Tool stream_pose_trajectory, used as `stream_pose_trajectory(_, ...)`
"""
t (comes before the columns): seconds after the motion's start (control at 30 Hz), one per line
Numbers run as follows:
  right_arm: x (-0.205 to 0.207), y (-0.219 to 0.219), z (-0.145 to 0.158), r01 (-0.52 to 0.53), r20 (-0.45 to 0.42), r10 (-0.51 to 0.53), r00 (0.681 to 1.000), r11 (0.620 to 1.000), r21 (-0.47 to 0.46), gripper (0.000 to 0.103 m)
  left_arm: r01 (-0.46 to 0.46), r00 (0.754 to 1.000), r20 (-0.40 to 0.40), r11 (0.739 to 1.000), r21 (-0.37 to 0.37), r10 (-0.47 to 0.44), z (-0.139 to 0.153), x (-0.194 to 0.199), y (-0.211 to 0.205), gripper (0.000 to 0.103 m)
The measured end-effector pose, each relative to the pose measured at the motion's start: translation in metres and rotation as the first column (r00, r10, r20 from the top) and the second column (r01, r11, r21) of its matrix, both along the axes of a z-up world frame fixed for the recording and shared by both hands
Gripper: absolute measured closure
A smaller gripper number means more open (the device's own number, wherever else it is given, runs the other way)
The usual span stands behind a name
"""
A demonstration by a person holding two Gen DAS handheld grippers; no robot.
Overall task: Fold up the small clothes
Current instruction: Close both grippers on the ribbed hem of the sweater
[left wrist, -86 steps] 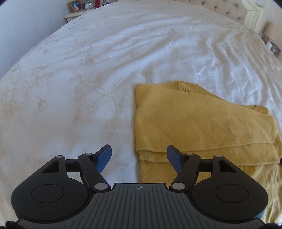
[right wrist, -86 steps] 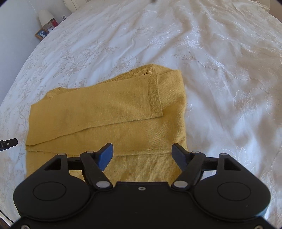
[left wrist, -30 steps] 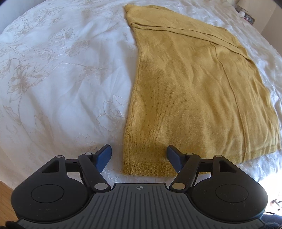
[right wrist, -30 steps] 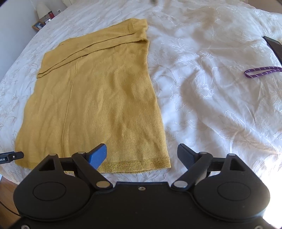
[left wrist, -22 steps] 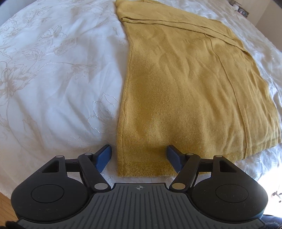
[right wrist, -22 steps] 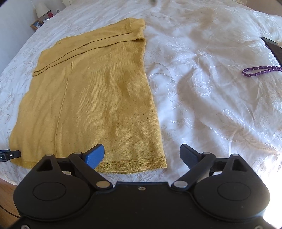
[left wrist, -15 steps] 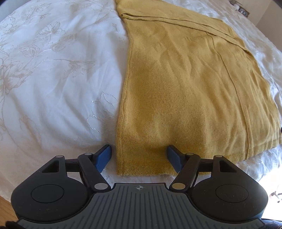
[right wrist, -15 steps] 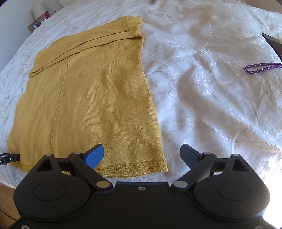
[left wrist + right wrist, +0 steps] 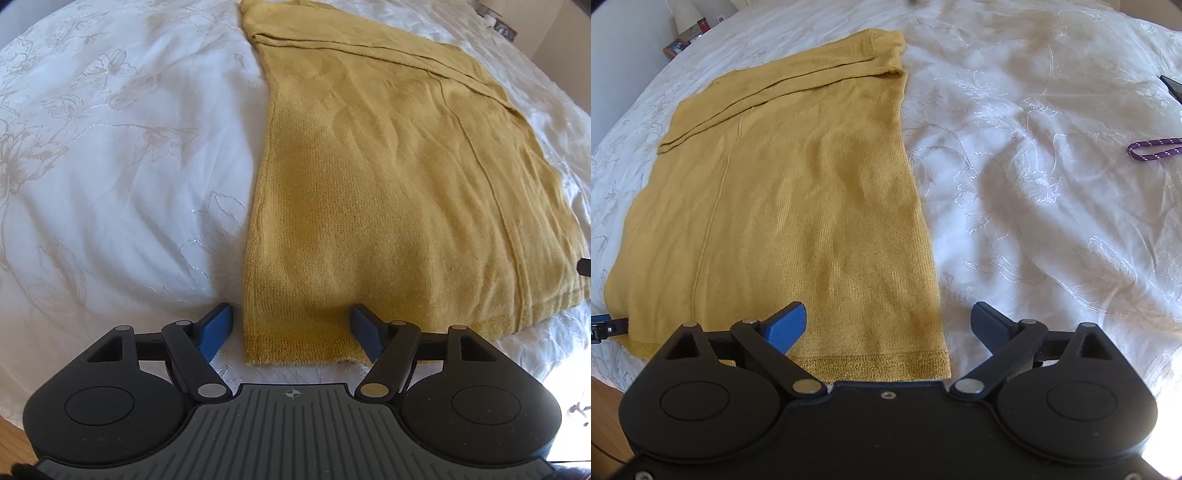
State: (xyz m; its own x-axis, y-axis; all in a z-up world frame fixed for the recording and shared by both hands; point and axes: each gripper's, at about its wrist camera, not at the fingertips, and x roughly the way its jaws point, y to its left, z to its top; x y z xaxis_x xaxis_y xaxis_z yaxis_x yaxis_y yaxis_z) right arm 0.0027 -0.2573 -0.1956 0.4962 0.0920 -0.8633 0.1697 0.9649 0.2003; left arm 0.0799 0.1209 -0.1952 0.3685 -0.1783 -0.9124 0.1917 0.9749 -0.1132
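Broadly, the bed (image 9: 110, 166) with its white embroidered cover fills both views, and the sweater (image 9: 388, 192) lies flat on it, running lengthwise away from the cameras. Its long axis goes from the ribbed hem at the near edge of the bed to the far end, where the sleeves look folded across the body in a layered band. So the hem points toward the person and the shoulder end points away.

Judging by this, the sleeves are done and the step in hand is taking the hem to fold the body in half lengthwise.

The left tool (image 9: 291, 326) sits low at the hem's left corner, jaws wide apart and straddling that corner, gripping nothing. The right tool (image 9: 888, 325) does the same at the right corner (image 9: 938, 363), equally wide open and empty; one blue finger is over the knit, the other over bare cover.

Next, each tool probably needs to close on its corner, catching both layers of knit, then lift evenly and carry the hem toward the far band, so the fold lands square.

A purple cord (image 9: 1154, 149) lies well apart on the right.
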Motion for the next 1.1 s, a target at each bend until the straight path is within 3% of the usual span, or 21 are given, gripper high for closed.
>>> stream_pose_trajectory(0.37,0.008,0.000,-0.013,-0.044,-0.018,0.044,0.999,0.999,0.031,0.006,0.013,1.000,-0.002,0.999,-0.030,-0.014,0.001,0.003,0.000,0.036)
stream_pose_trajectory(0.5,0.013,0.001,-0.016,-0.060,-0.022,0.061,0.998,0.997,0.049,0.001,0.004,1.000,-0.010,1.000,-0.028,-0.005,0.001,0.006,0.000,0.036)
stream_pose_trajectory(0.87,0.020,0.003,-0.027,-0.070,-0.046,0.074,0.996,0.993,0.094,0.000,-0.003,1.000,-0.026,0.999,0.053,0.005,-0.004,0.011,-0.018,0.030)
stream_pose_trajectory(0.97,0.020,0.002,-0.027,-0.072,-0.072,0.081,0.994,0.991,0.115,0.002,-0.008,1.000,-0.002,0.998,0.060,0.008,0.002,0.008,-0.017,0.058)
stream_pose_trajectory(1.03,0.016,-0.001,-0.024,-0.073,-0.069,0.081,0.994,0.990,0.121,0.022,-0.002,1.000,0.000,0.998,0.059,0.002,0.007,0.005,-0.016,0.082)
stream_pose_trajectory(1.07,0.014,-0.002,-0.022,-0.071,-0.066,0.079,0.995,0.989,0.126,0.029,-0.002,1.000,-0.003,0.999,0.051,0.002,0.008,0.004,-0.016,0.085)
stream_pose_trajectory(1.1,0.012,-0.004,-0.021,-0.067,-0.063,0.077,0.995,0.988,0.139,0.042,-0.003,1.000,-0.003,0.999,0.046,0.004,0.011,0.004,-0.016,0.090)
